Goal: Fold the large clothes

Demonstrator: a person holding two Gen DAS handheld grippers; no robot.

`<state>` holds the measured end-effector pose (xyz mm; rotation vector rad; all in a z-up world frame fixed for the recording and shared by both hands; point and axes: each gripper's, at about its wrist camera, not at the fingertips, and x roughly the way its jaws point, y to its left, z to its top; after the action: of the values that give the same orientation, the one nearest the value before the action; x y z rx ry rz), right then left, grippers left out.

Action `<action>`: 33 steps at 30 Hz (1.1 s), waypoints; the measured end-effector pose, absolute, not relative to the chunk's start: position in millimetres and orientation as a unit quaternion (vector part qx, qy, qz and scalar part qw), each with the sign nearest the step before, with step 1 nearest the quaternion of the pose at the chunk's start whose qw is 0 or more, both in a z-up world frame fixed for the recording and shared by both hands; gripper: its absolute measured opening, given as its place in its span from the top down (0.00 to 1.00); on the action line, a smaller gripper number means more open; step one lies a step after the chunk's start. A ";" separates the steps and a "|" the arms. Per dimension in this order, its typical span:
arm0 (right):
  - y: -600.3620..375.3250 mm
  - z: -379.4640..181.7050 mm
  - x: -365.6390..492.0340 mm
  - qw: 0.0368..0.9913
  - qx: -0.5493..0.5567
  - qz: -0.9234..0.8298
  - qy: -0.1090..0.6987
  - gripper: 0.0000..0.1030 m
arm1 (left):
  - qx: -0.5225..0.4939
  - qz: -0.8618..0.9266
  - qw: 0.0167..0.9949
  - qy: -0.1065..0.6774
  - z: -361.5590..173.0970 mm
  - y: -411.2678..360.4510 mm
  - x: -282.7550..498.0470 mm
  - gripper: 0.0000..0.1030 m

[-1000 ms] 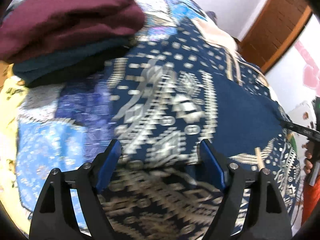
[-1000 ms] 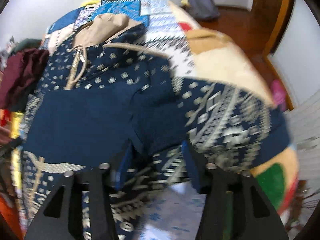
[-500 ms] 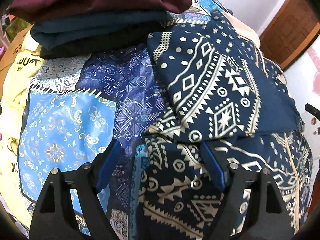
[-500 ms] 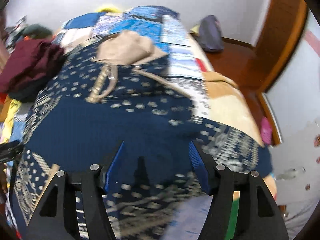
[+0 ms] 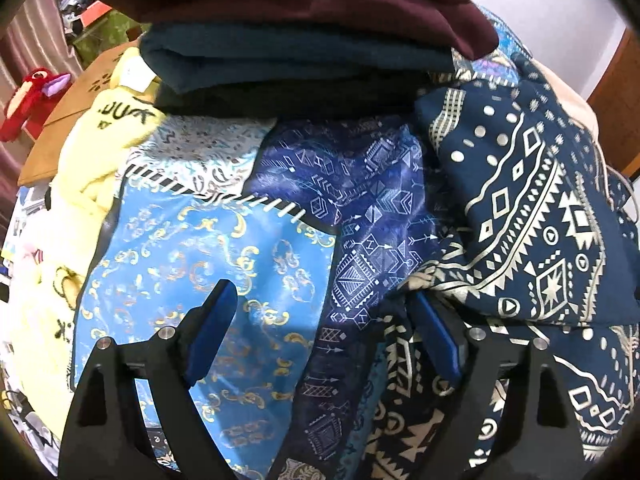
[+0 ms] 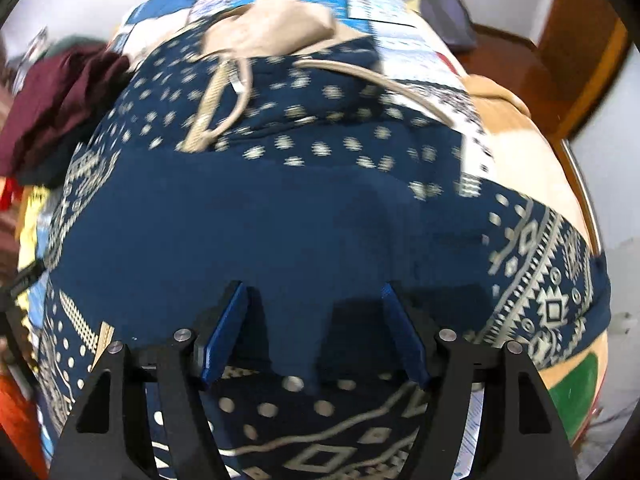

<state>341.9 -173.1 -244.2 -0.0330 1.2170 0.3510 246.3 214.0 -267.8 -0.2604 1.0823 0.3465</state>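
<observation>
A big dark blue hoodie (image 6: pixel 248 208) with cream shapes is spread out on a bed (image 5: pixel 192 248) that is covered with a bright patchwork blanket. The tan hood (image 6: pixel 272 28) and its cords are seen at the far end. One sleeve (image 5: pixel 532 208) is laid across the body of the hoodie.

The left gripper (image 5: pixel 326 312) is held low over the blanket, just beside the edge of the hoodie. Its fingers (image 5: pixel 212 328) are wide apart and nothing is held between them. The right gripper (image 6: pixel 314 320) is held over the plain blue middle of the hoodie. Its fingers (image 6: pixel 226 332) are also wide apart and nothing is held.

A pile of folded clothes (image 5: pixel 288 28) is seen behind, with a dark red one on top.

The hoodie looks thick, soft and floppy. It is likely a bit heavy for cloth, and it will sag if only one spot is lifted. It cannot break. It is best taken by the bottom edge or by a side seam, with one gripper at each end, so it stays flat when it is folded over. A thick pinch of cloth should be taken so it does not slip out.
</observation>
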 end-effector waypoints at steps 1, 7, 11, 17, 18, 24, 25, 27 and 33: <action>-177.4 -242.0 342.1 0.806 -0.009 0.166 0.569 0.36 | -0.126 0.160 0.836 0.509 -264.8 215.8 243.5 0.15; -193.3 -200.0 331.5 0.840 -0.020 0.157 0.519 0.36 | -0.105 0.134 0.855 0.490 -232.3 216.4 221.8 0.16; -210.6 -161.5 321.4 0.872 -0.017 0.149 0.466 0.36 | -0.075 0.112 0.885 0.445 -192.5 199.6 211.4 0.16; -254.9 -125.5 316.4 0.901 0.031 0.122 0.416 0.36 | -0.059 0.066 0.914 0.395 -145.2 162.9 226.4 0.16; -262.4 -121.8 317.8 0.904 0.040 0.115 0.410 0.36 | -0.056 0.058 0.918 0.389 -138.5 154.6 229.2 0.16; -313.0 -132.5 330.3 0.906 0.068 0.039 0.415 0.31 | -0.022 0.012 0.930 0.366 -114.6 98.6 257.1 0.15; -321.6 -139.8 334.6 0.902 0.076 0.028 0.424 0.31 | -0.019 0.008 0.931 0.365 -114.2 92.8 260.9 0.15; -342.3 -160.0 343.8 0.886 0.104 0.012 0.452 0.31 | -0.016 -0.001 0.929 0.368 -117.0 81.9 271.4 0.15; -391.3 -225.6 358.8 0.831 0.198 -0.013 0.520 0.31 | -0.026 -0.038 0.915 0.402 -138.9 53.3 296.2 0.15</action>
<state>358.8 -391.3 -225.6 0.4196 1.1034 -0.0270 296.2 53.3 -138.9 -0.0540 0.8266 -0.0777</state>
